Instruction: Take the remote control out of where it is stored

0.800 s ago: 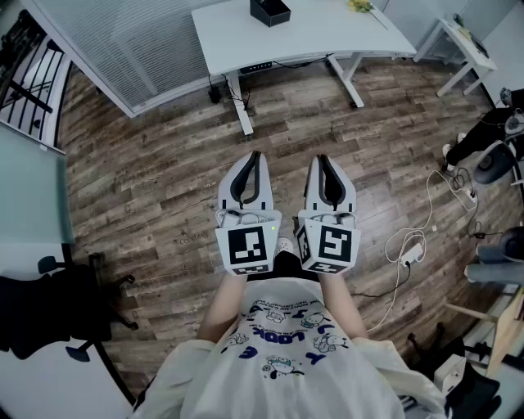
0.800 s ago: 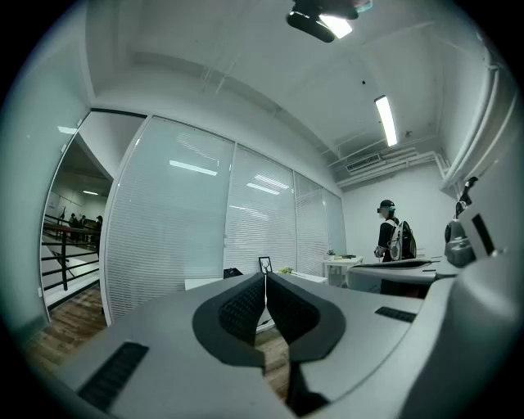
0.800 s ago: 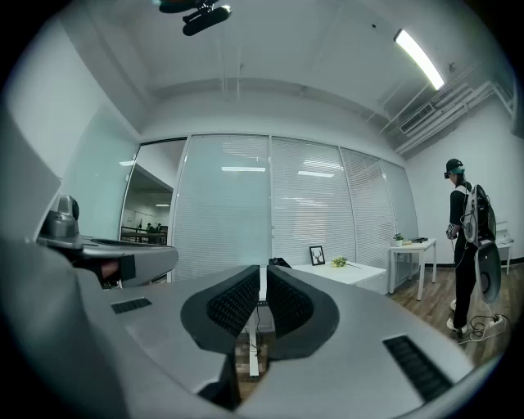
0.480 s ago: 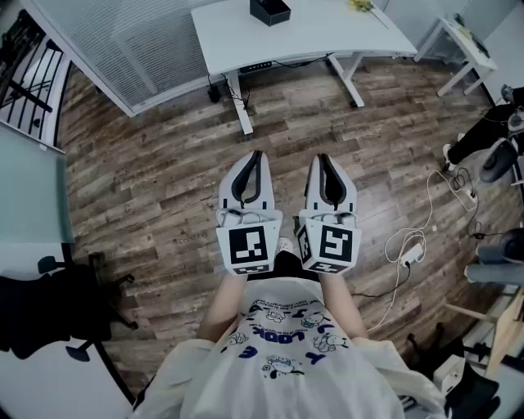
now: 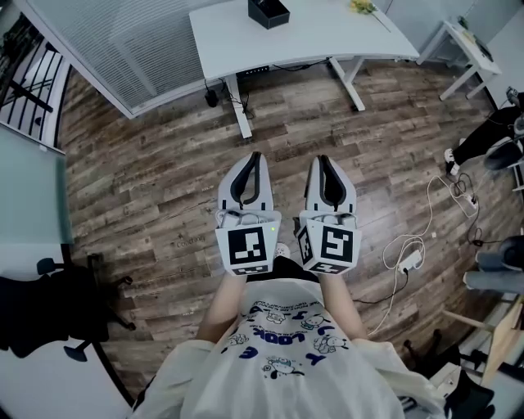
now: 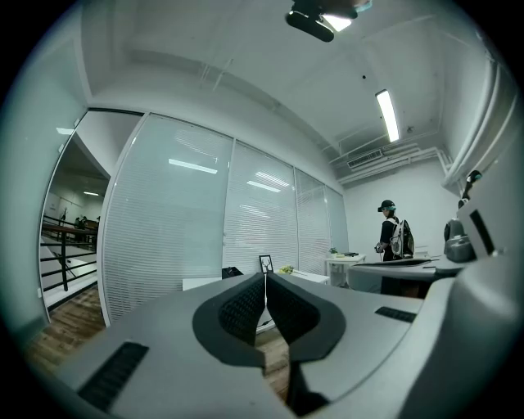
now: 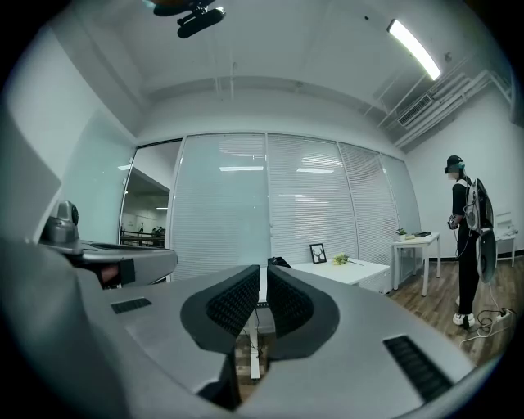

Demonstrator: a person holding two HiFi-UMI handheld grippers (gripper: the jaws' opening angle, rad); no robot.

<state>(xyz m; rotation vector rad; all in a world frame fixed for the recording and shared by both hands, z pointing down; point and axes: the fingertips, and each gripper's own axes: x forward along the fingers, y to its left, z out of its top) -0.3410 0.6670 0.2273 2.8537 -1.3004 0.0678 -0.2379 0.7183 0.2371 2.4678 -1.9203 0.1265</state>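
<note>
Standing well back from the white desk [image 5: 327, 37] at top centre of the head view, with bare wood floor [image 5: 155, 172] in between. Holding left gripper [image 5: 255, 155] and right gripper [image 5: 321, 159] side by side at mid-frame, near each other, both aimed toward the desk. Reading both as pressed together on nothing: seeing the ribbed pads [image 6: 244, 309] meeting at the tips in each gripper view, only room beyond.

Can't spot the remote control anywhere, not in the head view nor in either gripper view. Best guess for the storage: black box [image 5: 269, 11] at the very top of the frame, on the desk. Seems open-topped, but can't see inside from here. Also on the desk: picture frame [image 7: 318, 253] and a small bunch of flowers [image 7: 340, 259], right of centre in the right gripper view. No drawer visible under the top.

Not started on the task proper. Needs a walk up to the desk first, then one set of jaws spread.

Expecting usual remote handling: light, stiff plastic shell, smooth and a bit slippery, not fragile, with easily pressed buttons. Would pinch across the two long edges near the middle, or at the exposed end if upright in the box, then lift straight up past the wall. Would brace the box with the other gripper if light enough to ride up too.

Noting a person [image 7: 468, 237] at far right of the right gripper view, well apart from the desk.
</note>
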